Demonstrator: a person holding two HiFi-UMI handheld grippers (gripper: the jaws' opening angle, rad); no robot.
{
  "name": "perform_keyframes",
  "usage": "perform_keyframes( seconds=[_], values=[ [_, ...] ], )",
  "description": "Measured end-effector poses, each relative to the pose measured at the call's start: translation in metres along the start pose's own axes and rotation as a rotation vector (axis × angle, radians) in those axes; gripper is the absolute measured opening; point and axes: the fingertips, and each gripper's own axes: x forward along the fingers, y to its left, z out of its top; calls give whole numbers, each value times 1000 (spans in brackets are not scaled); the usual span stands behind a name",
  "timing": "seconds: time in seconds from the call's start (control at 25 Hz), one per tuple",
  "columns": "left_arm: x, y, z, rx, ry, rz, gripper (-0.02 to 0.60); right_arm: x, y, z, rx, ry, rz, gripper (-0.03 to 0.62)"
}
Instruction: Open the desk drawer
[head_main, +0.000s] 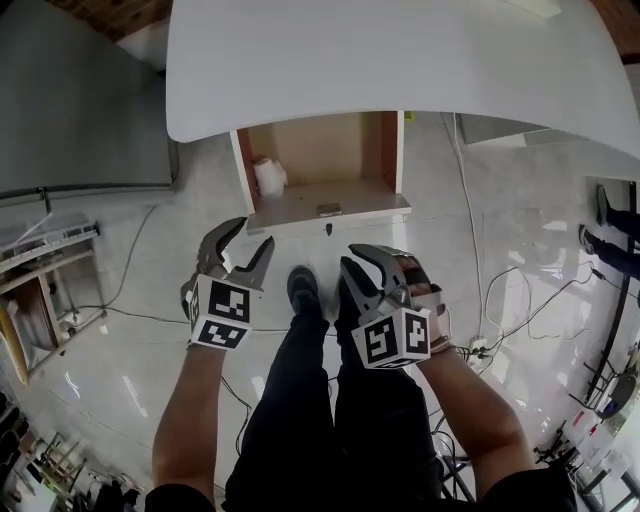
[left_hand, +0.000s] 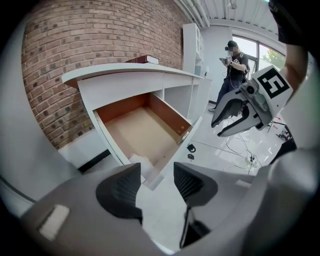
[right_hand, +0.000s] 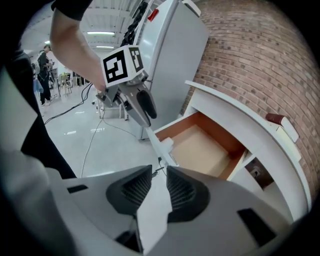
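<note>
The white desk (head_main: 400, 60) has its drawer (head_main: 300, 208) pulled out, with the brown wooden floor showing. A white roll (head_main: 268, 176) lies in the drawer's near left corner. A small key (head_main: 328, 229) hangs under the drawer's white front panel. My left gripper (head_main: 252, 235) hovers just short of that front, toward its left, open and empty. My right gripper (head_main: 358, 258) hangs below the front's right part, its jaws a narrow gap apart with nothing between them. The left gripper view looks past open pads (left_hand: 157, 175) into the drawer (left_hand: 145, 132). The right gripper view shows close-set pads (right_hand: 159, 175).
A grey cabinet (head_main: 80, 100) stands left of the desk, with a wooden shelf (head_main: 40, 290) nearer me. Cables (head_main: 500, 290) trail over the glossy floor at the right. My legs and a shoe (head_main: 303, 290) are below the drawer. A person (left_hand: 232, 70) stands far off; a book (left_hand: 145, 59) lies on the desk.
</note>
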Motion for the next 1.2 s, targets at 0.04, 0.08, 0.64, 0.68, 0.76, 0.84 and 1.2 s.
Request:
perform_keyframes(
  seconds=[0.04, 0.08, 0.64, 0.68, 0.76, 0.84, 1.2],
  values=[
    [-4, 0, 1, -13, 0, 4, 212, -7, -2, 3, 7, -1, -5, 97],
    [-9, -1, 3, -27, 1, 8, 212, -15, -5, 5, 17, -1, -10, 95],
    [-161, 1, 140, -242, -237, 35, 193, -149, -51, 89, 218, -85, -71, 74],
    [-172, 0, 147, -238, -245, 36, 193, -159, -53, 93, 224, -88, -75, 72],
    [-193, -3, 158, -235, -258, 35, 186, -182, -56, 99, 235, -87, -80, 69],
    [-211, -1, 171, -237, -274, 35, 170, -200, -63, 104, 244, -86, -94, 64],
    [-257, 4, 216, -242, -379, -13, 135, -257, -92, 120, 490, -170, -173, 26]
  ],
)
